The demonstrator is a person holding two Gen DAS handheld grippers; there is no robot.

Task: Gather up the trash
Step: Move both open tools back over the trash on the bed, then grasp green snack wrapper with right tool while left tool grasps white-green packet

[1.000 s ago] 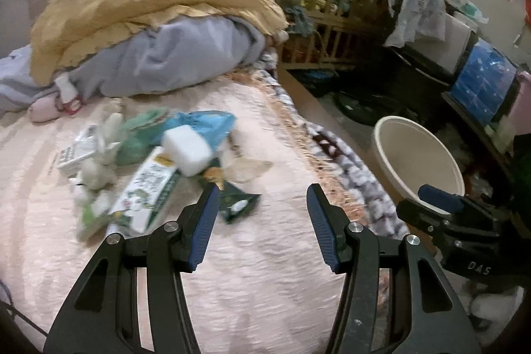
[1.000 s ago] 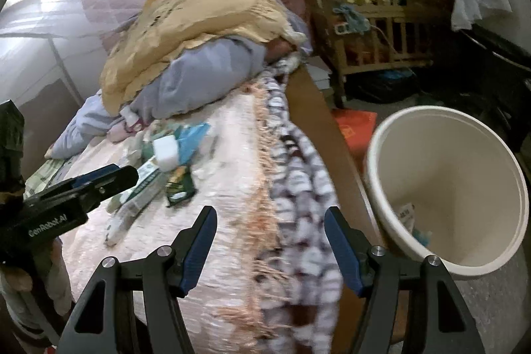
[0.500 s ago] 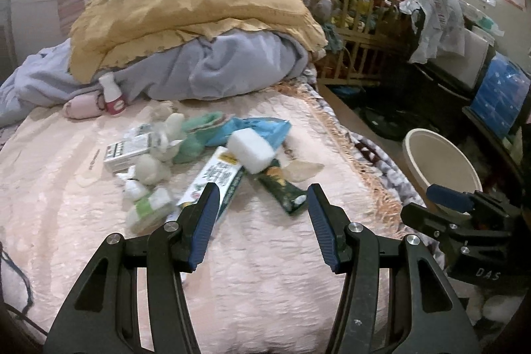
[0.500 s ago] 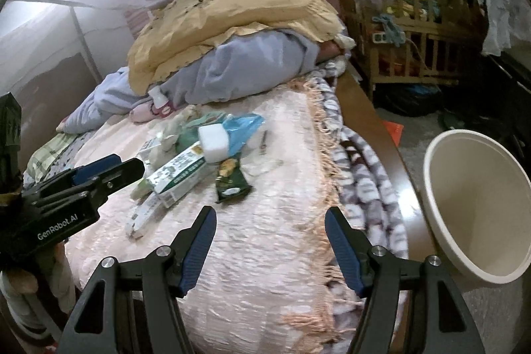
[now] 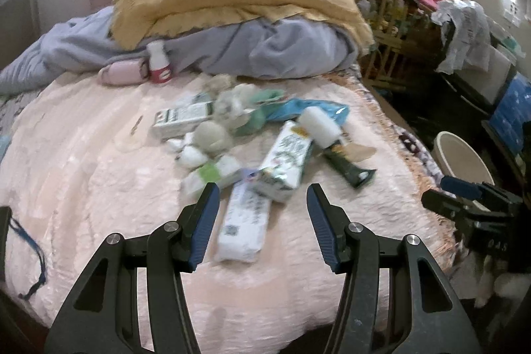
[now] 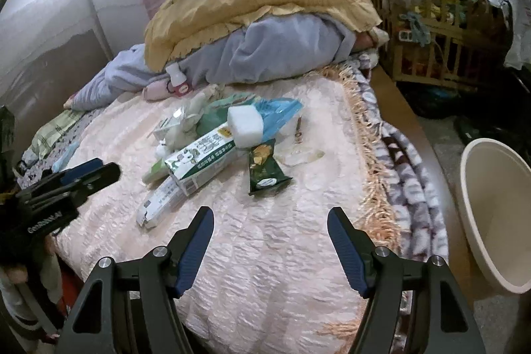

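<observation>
- Left wrist view: my left gripper [image 5: 262, 211] has its fingers spread wide, nothing held, trash pile [image 5: 252, 135] at 12 o'clock on the pink bedspread [image 5: 83, 188].
- Right gripper [image 6: 270, 236] gaping and empty too, pile at 11 o'clock, cream bin [image 6: 497, 221] at 3 o'clock.

Trash pile [image 5: 252, 138] on the bed [image 5: 99, 188]
Bedding heap [image 5: 232, 15] lies behind it; bin [image 6: 497, 221] stands on the floor right of the bed; crib [image 6: 431, 22] behind the bin.
</observation>
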